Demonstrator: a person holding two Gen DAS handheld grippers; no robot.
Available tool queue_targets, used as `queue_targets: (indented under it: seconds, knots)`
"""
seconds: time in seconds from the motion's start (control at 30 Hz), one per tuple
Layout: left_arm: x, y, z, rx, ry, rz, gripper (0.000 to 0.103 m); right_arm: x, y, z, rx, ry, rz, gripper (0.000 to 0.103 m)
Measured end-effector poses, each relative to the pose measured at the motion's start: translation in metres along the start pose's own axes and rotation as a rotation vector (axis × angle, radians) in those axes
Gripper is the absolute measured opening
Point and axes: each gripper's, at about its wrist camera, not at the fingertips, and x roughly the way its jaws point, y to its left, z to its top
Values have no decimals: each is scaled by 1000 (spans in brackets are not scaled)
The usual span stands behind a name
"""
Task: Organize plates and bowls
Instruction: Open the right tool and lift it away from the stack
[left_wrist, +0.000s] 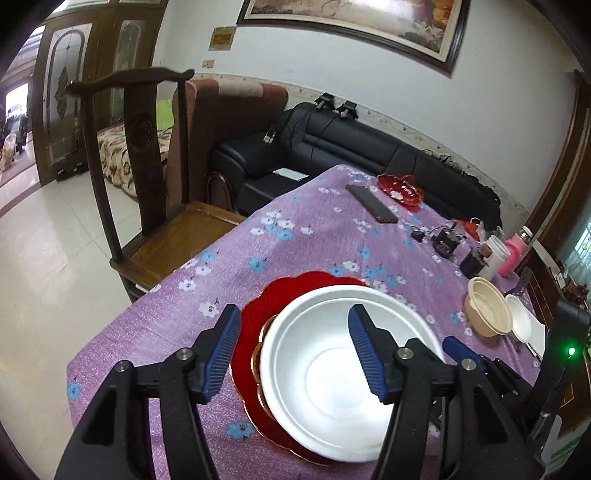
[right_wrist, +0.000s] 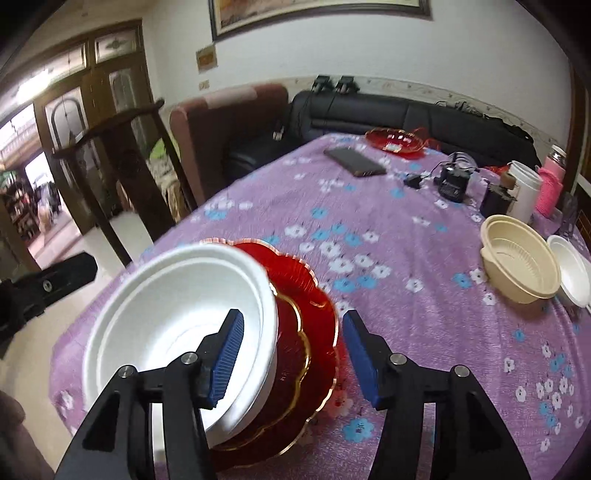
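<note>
Left wrist view shows our left gripper and right gripper both released, straddling the white foam bowl stacked on red scalloped plates; beige bowl farther right remains unstacked.

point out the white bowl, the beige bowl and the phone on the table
white bowl (left_wrist: 332, 380), left wrist view, inner bottom
beige bowl (right_wrist: 521, 266), right wrist view, inside wall
phone (right_wrist: 354, 161), right wrist view, middle of its dark face
</note>
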Motion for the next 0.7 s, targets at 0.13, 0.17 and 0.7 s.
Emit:
queue_targets:
  seconds: [0.13, 0.17, 0.7]
  knots:
    - [-14, -15, -6, 20, -28, -14, 74, -17, -13, -2, 25, -20, -4, 64]
    - [-15, -18, -7, 27, -27, -18, 75, -20, -15, -2, 29, -22, -6, 65]
    - [-38, -91, -32, 223, -33, -69, 81, -75, -94, -33, 170, -47, -61, 69]
